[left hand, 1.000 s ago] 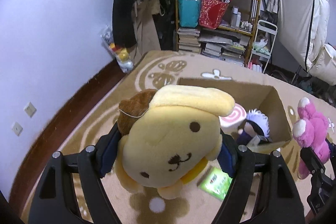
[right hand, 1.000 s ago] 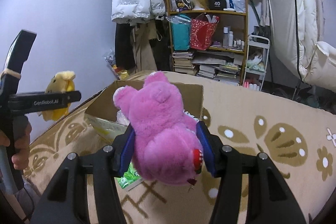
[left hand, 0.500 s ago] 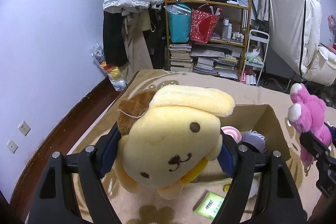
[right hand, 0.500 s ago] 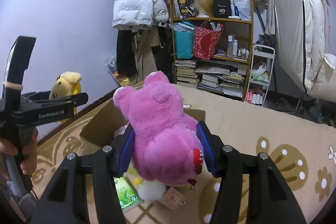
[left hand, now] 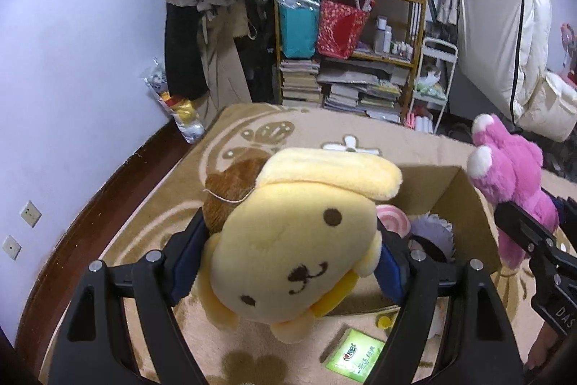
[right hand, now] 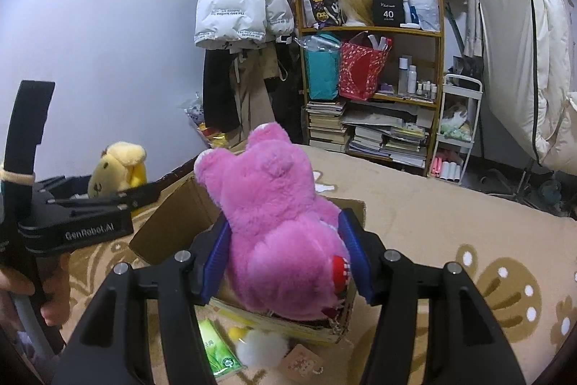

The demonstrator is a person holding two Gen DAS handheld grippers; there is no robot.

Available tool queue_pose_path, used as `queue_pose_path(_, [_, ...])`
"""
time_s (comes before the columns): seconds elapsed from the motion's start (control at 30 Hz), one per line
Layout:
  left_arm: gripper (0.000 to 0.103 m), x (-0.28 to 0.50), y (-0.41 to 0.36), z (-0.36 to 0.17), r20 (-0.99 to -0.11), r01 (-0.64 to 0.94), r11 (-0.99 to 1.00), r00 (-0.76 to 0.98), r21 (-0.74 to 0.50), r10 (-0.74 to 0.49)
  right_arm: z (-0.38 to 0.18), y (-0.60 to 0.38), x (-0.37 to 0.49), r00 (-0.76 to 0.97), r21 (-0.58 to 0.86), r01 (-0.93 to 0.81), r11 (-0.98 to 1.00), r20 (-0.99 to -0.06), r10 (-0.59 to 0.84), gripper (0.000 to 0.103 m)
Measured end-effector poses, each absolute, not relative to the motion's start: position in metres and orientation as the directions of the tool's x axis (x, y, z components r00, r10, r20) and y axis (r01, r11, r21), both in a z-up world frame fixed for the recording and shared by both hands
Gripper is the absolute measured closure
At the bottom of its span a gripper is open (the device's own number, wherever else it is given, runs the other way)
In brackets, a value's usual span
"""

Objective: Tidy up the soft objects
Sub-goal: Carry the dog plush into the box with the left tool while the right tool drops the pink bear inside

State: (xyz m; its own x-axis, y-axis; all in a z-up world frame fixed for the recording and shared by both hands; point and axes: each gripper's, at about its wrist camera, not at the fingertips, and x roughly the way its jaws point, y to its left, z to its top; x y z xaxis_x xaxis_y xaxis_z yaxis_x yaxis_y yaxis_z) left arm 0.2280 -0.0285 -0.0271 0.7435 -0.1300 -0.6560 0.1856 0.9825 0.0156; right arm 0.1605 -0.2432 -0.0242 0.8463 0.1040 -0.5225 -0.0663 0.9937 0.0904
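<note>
Change: over the last second both toys have been carried toward the open cardboard box (left hand: 456,197) on the patterned rug (left hand: 252,139); each now hangs at its rim, so, by my reading, dropping them in comes next.
Left gripper (left hand: 288,262): blue-padded fingers (left hand: 184,258) spread fairly wide, clenched on the head of the yellow dog plush (left hand: 295,240), held in the air over the box's near left edge.
Box contents: a pink swirl toy (left hand: 393,219) and a dark-haired doll (left hand: 432,237) already inside.
Right gripper (right hand: 285,262): fingers (right hand: 216,258) pressed on both sides of the pink plush bear (right hand: 274,233), above the box (right hand: 180,222); its back faces the camera.
Rug in front: a green packet (left hand: 355,358) lies loose.
</note>
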Motion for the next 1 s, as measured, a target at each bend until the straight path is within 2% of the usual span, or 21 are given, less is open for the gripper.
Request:
queue_pose_path(0.33, [0.023,0.229,-0.046,-0.044,-0.683,0.228,0.972,0.719,0.053,-0.131,-0.049,-0.249,0.173,0.799,0.1,-0.049,0.994,-0.593,0.1,0.038])
queue_pose_path(0.5, [0.009,0.23,-0.046,-0.048,-0.696,0.225,0.973,0.708,0.058,-0.122,-0.052,-0.257,0.174,0.792,0.124,-0.04,0.992,-0.601,0.107,0.037])
queue_pose_path(0.53, [0.008,0.23,-0.045,-0.048,-0.697,0.221,0.973,0.708,0.063,-0.116,-0.05,-0.259,0.172,0.796,0.135,-0.044,0.99,-0.594,0.116,0.036])
queue_pose_path(0.6, [0.007,0.23,-0.044,-0.049,-0.7,0.22,0.974,0.704,0.058,-0.117,-0.046,-0.261,0.169,0.802,0.15,-0.047,0.988,-0.583,0.126,0.022])
queue_pose_path(0.67, [0.004,0.23,-0.041,-0.048,-0.708,0.215,0.976,0.695,0.045,-0.121,-0.042,-0.263,0.165,0.808,0.159,-0.046,0.986,-0.575,0.13,0.014])
queue_pose_path(0.77, [0.001,0.229,-0.036,-0.044,-0.708,0.206,0.978,0.695,0.035,-0.121,-0.036,-0.264,0.161,0.814,0.163,-0.031,0.986,-0.569,0.119,0.011])
queue_pose_path(0.87, [0.0,0.225,-0.029,-0.038,-0.692,0.187,0.981,0.715,0.048,-0.103,-0.032,-0.266,0.158,0.812,0.16,-0.023,0.987,-0.572,0.112,0.001])
queue_pose_path(1.0, [0.0,0.222,-0.017,-0.03,-0.692,0.175,0.984,0.712,0.014,-0.117,-0.028,-0.266,0.152,0.812,0.159,-0.01,0.987,-0.575,0.101,0.0])
